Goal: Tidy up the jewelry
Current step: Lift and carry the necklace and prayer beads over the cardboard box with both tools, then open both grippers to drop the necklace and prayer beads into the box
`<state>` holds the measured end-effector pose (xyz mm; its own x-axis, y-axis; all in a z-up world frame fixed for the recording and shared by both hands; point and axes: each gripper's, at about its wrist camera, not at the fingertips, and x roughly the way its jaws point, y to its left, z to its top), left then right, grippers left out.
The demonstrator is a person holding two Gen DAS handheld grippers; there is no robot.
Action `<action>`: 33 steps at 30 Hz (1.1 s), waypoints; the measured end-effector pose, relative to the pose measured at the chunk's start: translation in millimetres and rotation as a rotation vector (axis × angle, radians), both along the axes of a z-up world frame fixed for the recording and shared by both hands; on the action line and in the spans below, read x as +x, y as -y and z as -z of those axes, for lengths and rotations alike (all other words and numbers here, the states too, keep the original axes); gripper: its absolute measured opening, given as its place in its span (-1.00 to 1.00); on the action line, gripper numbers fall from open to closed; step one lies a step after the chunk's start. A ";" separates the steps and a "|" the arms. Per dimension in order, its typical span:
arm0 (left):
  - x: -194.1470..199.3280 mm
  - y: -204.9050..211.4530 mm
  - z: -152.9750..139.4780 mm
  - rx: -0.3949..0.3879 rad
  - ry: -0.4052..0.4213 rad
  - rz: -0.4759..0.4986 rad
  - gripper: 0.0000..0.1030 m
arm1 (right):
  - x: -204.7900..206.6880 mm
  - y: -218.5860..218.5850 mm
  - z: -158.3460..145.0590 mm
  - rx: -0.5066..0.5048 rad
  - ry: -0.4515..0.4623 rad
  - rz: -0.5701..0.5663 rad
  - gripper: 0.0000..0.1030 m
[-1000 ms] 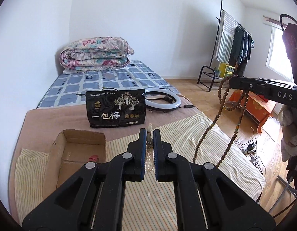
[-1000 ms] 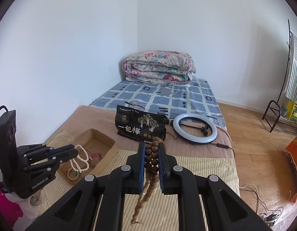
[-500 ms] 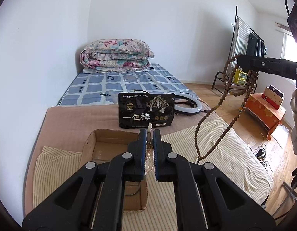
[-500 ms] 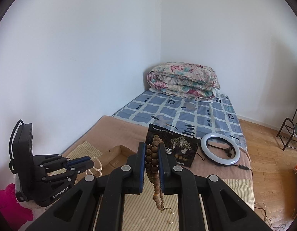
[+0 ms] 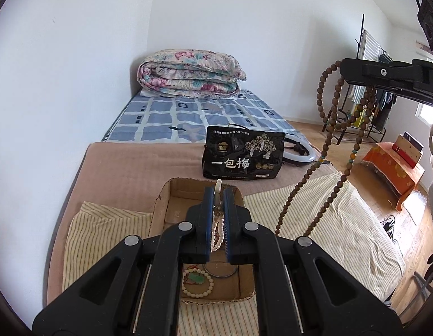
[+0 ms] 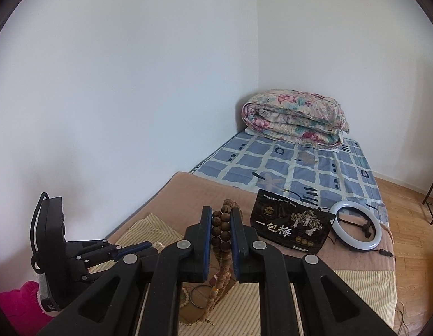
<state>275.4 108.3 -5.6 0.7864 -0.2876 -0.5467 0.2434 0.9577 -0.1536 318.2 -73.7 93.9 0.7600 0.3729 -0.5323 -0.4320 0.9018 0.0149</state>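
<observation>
My left gripper [image 5: 217,193] is shut on a white bead strand [image 5: 216,232] and holds it over an open cardboard box [image 5: 163,204] on the bed. A white bead bracelet with a green stone [image 5: 198,282] and a thin ring [image 5: 220,271] lie in the box. My right gripper [image 6: 221,212] is shut on a long brown wooden bead necklace [image 6: 220,229]. In the left wrist view the necklace [image 5: 325,145] hangs in loops from the right gripper [image 5: 344,70], up to the right of the box. Its low end hangs over the box [image 6: 188,316].
A black snack bag [image 5: 241,156] stands just beyond the box, with a ring light [image 6: 356,229] behind it. A folded floral quilt [image 5: 188,72] lies on the blue checked mattress [image 5: 188,117] by the wall. A striped cloth [image 5: 314,218] covers the near bed. An orange stool [image 5: 390,168] stands on the floor.
My left gripper has moved left and down over the box with the white beads. My right gripper has swung left with the brown necklace, whose end now hangs over the box.
</observation>
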 end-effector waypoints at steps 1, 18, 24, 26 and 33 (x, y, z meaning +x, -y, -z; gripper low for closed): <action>1.3 -2.5 2.6 0.000 -0.004 -0.003 -0.91 | 1.3 -4.8 2.3 -0.004 -0.002 -0.006 -0.81; 22.9 -22.3 44.6 -0.035 -0.096 -0.033 -0.91 | 26.9 -28.9 50.4 -0.018 -0.096 -0.027 -0.81; 32.6 -21.0 59.7 -0.037 -0.126 -0.037 -0.91 | 34.4 -29.6 81.2 -0.015 -0.157 -0.026 -0.81; 35.8 -19.2 64.8 -0.035 -0.136 -0.037 -0.91 | 37.1 -28.8 92.9 -0.014 -0.180 -0.024 -0.81; 51.0 -13.5 82.9 -0.025 -0.170 -0.034 -0.91 | 42.3 -25.5 137.9 -0.005 -0.262 -0.025 -0.81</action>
<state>326.4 121.8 -88.5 0.6926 -0.2774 -0.6659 0.1796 0.9604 -0.2132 360.4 -48.3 -44.0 0.5864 0.3868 -0.7117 -0.4358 0.8913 0.1253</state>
